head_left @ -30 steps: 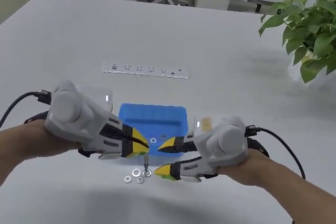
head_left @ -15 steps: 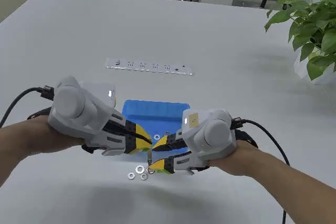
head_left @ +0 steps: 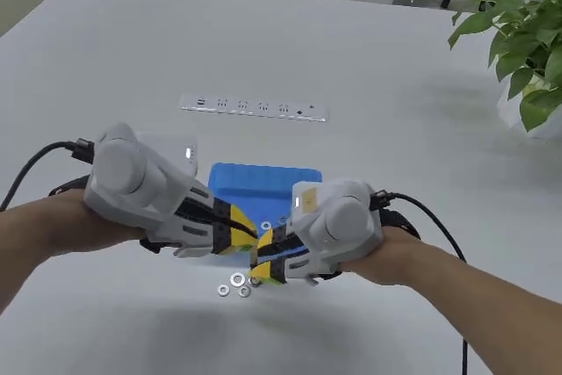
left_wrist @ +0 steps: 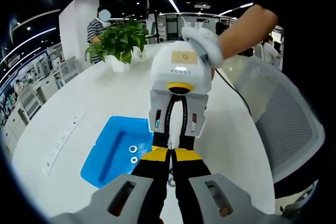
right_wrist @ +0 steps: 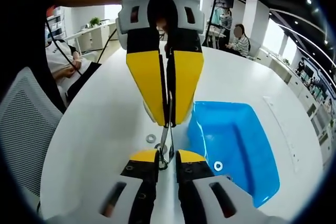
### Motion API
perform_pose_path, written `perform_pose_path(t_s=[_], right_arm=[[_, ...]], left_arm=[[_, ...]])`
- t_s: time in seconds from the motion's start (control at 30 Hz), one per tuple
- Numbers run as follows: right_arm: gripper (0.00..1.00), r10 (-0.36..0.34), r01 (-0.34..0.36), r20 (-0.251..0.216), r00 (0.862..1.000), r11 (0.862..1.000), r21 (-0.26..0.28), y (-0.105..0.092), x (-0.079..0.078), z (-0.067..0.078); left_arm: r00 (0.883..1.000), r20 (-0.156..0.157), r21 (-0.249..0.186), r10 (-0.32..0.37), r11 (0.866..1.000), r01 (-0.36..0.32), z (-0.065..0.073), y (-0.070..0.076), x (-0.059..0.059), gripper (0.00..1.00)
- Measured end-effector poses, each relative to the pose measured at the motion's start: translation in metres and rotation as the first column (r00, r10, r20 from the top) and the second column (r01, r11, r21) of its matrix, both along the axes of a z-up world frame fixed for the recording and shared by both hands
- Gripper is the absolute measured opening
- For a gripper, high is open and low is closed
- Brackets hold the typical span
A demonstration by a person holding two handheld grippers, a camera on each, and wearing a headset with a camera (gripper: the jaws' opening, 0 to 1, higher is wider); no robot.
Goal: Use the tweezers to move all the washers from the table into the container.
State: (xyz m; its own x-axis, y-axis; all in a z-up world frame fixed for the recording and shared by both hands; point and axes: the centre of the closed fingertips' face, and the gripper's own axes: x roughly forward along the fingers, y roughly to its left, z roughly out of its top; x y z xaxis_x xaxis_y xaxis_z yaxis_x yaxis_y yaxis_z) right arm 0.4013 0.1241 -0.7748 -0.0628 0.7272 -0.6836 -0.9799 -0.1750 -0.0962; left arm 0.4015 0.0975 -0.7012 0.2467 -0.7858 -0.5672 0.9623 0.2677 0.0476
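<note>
White table (head_left: 395, 85), lower middle: loose washers (head_left: 237, 281) lie just below the container (head_left: 263, 183). Left tongs (left_wrist: 169, 153) clamp the tweezers (right_wrist: 166, 139); right tongs (right_wrist: 167, 157) pinch their legs. Best squeeze gently, tips straddling one washer's rim.

Silver washers (head_left: 235, 284) lie beside the blue container (head_left: 255, 180), thin tweezers (right_wrist: 166, 139) pointing at them.
</note>
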Motion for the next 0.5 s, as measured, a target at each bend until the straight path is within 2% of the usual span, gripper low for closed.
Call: perform_pose_path(t_s=[0.5], right_arm=[[0.1, 0.004, -0.004, -0.005, 1.0, 1.0, 0.011, -0.001, -0.0013, -0.0014]], left_arm=[[1.0, -0.006, 0.001, 0.004, 1.0, -0.004, -0.001, -0.0018, 0.0007, 0.06]])
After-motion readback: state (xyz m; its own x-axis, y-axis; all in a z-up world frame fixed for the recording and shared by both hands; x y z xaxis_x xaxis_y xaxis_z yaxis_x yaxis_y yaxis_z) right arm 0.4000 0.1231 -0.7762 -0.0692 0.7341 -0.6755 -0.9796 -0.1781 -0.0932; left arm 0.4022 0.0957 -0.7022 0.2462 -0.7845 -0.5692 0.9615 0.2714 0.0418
